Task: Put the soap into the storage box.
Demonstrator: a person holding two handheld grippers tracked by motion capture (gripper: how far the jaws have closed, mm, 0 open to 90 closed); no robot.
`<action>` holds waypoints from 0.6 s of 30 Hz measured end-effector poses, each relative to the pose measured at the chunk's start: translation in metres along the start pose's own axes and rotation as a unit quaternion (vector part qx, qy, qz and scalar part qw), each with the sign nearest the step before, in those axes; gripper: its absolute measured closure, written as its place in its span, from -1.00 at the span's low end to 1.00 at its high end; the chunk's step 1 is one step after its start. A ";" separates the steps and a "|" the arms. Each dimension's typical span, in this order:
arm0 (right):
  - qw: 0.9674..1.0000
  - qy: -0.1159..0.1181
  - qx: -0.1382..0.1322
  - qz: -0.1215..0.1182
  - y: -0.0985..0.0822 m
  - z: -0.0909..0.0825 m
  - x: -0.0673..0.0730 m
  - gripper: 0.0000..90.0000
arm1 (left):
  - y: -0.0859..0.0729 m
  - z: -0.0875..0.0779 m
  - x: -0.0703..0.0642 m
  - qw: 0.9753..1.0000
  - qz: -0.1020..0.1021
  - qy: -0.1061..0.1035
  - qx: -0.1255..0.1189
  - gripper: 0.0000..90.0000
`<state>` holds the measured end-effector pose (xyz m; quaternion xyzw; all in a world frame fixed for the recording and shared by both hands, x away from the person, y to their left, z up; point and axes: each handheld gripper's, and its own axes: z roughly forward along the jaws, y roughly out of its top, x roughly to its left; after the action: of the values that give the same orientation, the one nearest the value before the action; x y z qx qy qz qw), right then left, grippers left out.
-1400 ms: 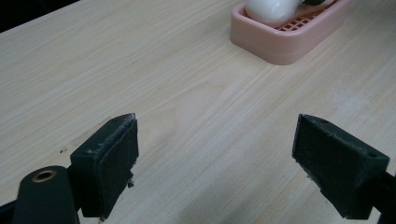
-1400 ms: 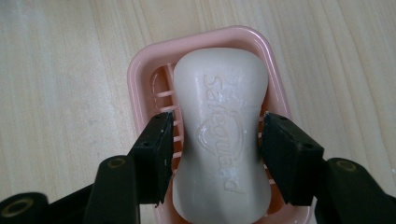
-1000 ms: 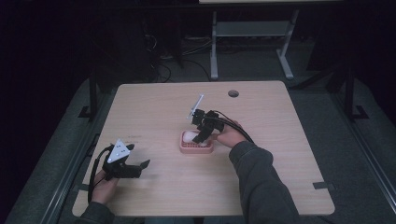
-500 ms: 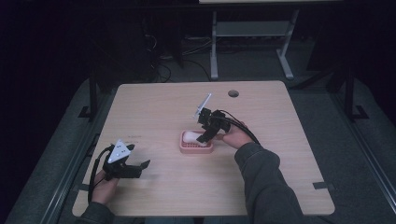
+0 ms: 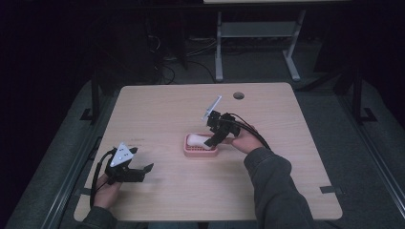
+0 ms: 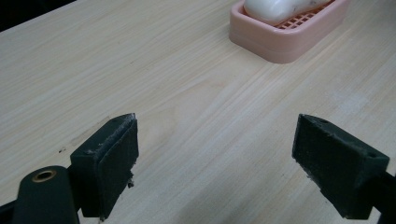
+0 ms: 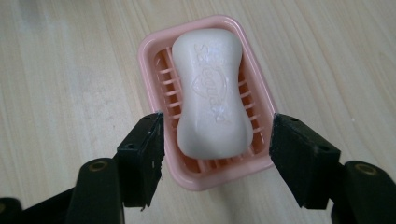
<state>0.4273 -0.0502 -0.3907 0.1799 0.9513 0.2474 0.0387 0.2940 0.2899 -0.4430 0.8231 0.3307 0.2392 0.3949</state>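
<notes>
A pink soap dish (image 5: 200, 151) sits mid-table with a white bar of soap (image 5: 195, 140) lying in it. My right gripper (image 5: 212, 139) hovers at the dish's right end, tilted down toward it. In the right gripper view its jaws have just been opening: the right gripper (image 7: 218, 122) now straddles the near end of the dish (image 7: 148, 51) and the soap (image 7: 212, 93), and the pads touch neither. My left gripper (image 5: 143, 171) rests low at the table's front left, open with nothing in it. In the left gripper view, the left gripper (image 6: 217, 123) points over bare wood toward the dish (image 6: 280, 44).
The wooden table (image 5: 167, 109) has a round cable hole (image 5: 238, 95) near its far edge. A strip of tape (image 5: 329, 189) marks the front right edge. A metal stand (image 5: 253, 33) is on the dark floor beyond the table.
My right gripper has drawn back a little to the right from over the dish, leaving the soap lying in it. The left gripper has stayed put.
</notes>
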 end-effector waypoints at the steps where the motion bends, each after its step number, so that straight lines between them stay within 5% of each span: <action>1: 1.000 -0.002 0.000 0.002 -0.002 -0.001 0.000 -0.22 | 0.000 0.000 0.000 1.000 0.000 0.000 0.000 -0.69; 18: 1.000 -0.012 -0.010 0.004 -0.019 -0.012 0.004 -0.24 | 0.000 0.000 -0.001 1.000 0.003 0.000 0.002 -0.69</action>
<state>0.4151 -0.0699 -0.3892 0.1859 0.9476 0.2547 0.0508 0.2937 0.2893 -0.4434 0.8249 0.3290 0.2394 0.3924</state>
